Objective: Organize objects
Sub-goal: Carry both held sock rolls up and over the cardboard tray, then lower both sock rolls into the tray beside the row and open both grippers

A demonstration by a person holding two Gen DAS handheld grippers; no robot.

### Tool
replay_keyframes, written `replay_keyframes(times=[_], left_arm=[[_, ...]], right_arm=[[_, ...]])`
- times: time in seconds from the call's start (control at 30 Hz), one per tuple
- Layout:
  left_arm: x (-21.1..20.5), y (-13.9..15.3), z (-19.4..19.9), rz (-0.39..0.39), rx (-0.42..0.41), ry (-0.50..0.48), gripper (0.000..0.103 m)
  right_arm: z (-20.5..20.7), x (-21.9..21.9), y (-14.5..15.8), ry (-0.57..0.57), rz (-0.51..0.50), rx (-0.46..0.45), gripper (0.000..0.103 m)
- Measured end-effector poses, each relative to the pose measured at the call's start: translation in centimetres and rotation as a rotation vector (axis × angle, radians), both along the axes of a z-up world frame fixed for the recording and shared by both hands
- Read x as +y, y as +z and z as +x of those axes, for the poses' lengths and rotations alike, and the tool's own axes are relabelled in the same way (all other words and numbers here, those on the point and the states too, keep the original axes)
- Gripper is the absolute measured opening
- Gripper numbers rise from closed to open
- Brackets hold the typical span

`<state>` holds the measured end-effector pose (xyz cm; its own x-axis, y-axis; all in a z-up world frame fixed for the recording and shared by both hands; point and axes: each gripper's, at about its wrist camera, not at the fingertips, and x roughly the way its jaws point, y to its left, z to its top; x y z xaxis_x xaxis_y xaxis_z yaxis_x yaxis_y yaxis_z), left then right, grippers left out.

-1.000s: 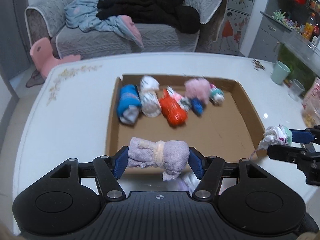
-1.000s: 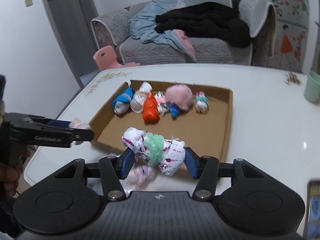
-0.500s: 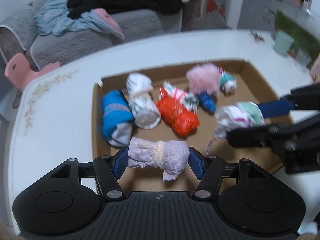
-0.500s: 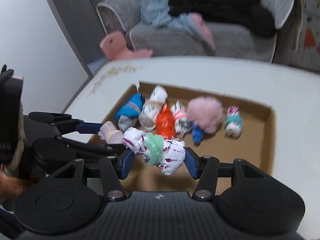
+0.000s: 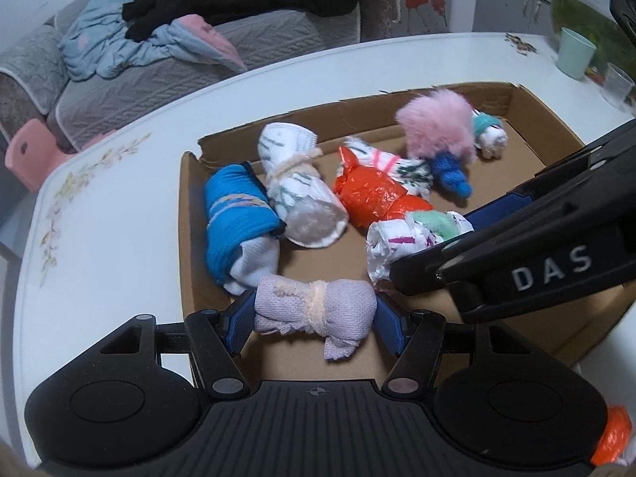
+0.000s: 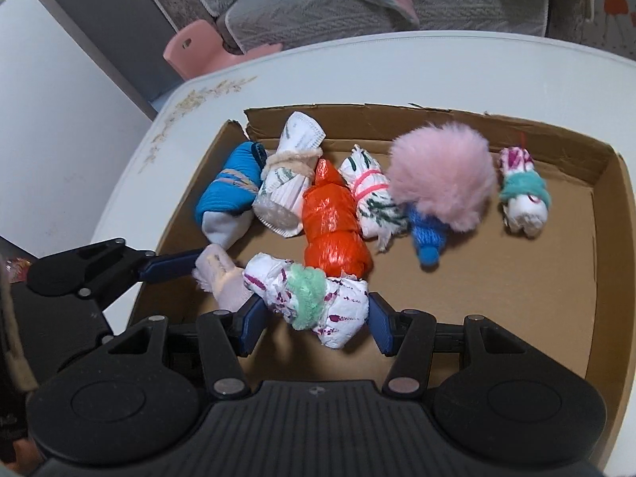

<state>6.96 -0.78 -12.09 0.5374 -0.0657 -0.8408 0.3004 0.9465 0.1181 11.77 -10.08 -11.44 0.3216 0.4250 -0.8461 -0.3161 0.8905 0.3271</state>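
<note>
1. The left gripper (image 5: 315, 318) clamps a lilac roll (image 5: 314, 312) between its blue pads, over the near left part of the box (image 5: 528, 99).
2. The right gripper (image 6: 314, 318) clamps a white roll (image 6: 314, 298) with a green band, just right of the lilac one.
3. Farther in the box lie a blue roll (image 5: 238, 222), an orange roll (image 5: 373, 198) and a pink puff (image 5: 437, 127).
4. The box sits on a white table (image 5: 111, 218).
</note>
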Motion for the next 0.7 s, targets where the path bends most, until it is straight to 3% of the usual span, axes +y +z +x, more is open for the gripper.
replay_keyframes(times=[0.3,0.53,0.7], left_arm=[[-0.4,-0.5,0.7,-0.010,0.001,0.012,0.070],[-0.4,0.0,0.4,-0.015,0.000,0.012,0.086],[-0.3,0.6,0.0,-0.032,0.017,0.013,0.089]], right_arm=[[1.5,0.9,-0.4,-0.021,-0.060,0.033,0.052],[1.2,0.6,-0.4,-0.025,-0.065,0.060,0.056],[0.5,-0.1,0.4,-0.018,-0.062,0.055,0.060]])
